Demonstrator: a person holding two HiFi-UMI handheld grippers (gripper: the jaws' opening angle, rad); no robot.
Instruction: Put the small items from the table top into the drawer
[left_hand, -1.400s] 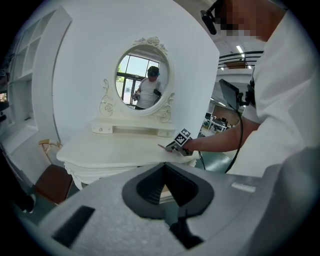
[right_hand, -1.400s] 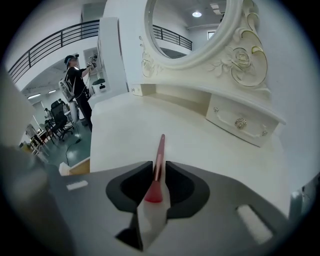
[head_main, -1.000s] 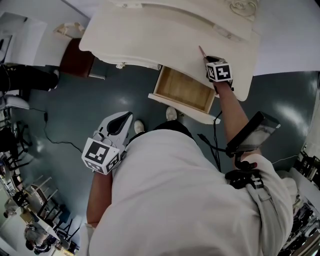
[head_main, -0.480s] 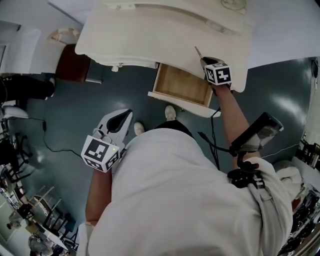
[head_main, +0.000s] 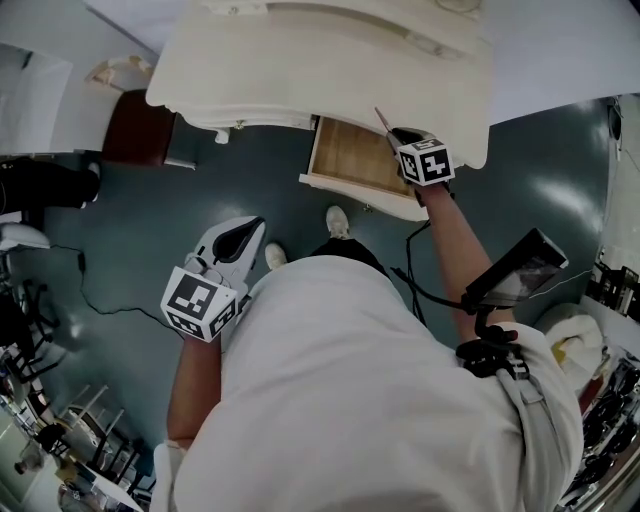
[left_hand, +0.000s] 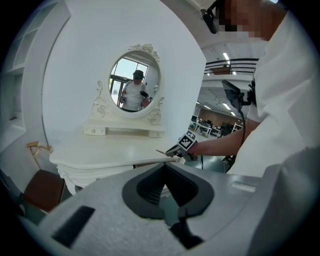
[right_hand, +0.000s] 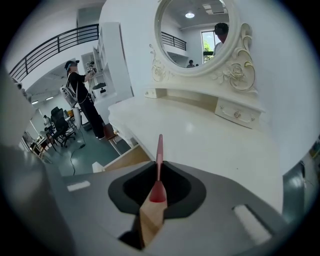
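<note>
**Right gripper view: slim stick clamped at the table's edge, drawer open beside it**

Right gripper (right_hand: 159, 166) has its fingers closed on a slim stick (right_hand: 159, 147). The stick is pale wood at the base, red above that, then a thin pink shaft standing out past the fingertips. Its wooden end runs down between the fingers and out of sight. Beyond the tip lies the white table (right_hand: 215, 140), and the open drawer (right_hand: 124, 160) shows only as a wooden corner at lower left. An oval mirror (right_hand: 200, 30) is cut off by the top of the frame.

In the head view the same gripper (head_main: 396, 134) hangs over the front edge of the table (head_main: 300, 70), at the right-hand end of the drawer (head_main: 350, 155), and covers that corner. The stick (head_main: 380, 118) slants up-left over the table top.

Left gripper (left_hand: 165, 167) has its fingers drawn together on nothing. It sits well apart from the table (left_hand: 100, 152), low beside the person's white top, which fills the right of that view. From above, the left gripper (head_main: 238, 240) is over blue-grey floor (head_main: 130, 230), with open floor between it and the drawer. A dark red seat (head_main: 145, 125) stands at the table's left end, partly hidden by it.
</note>
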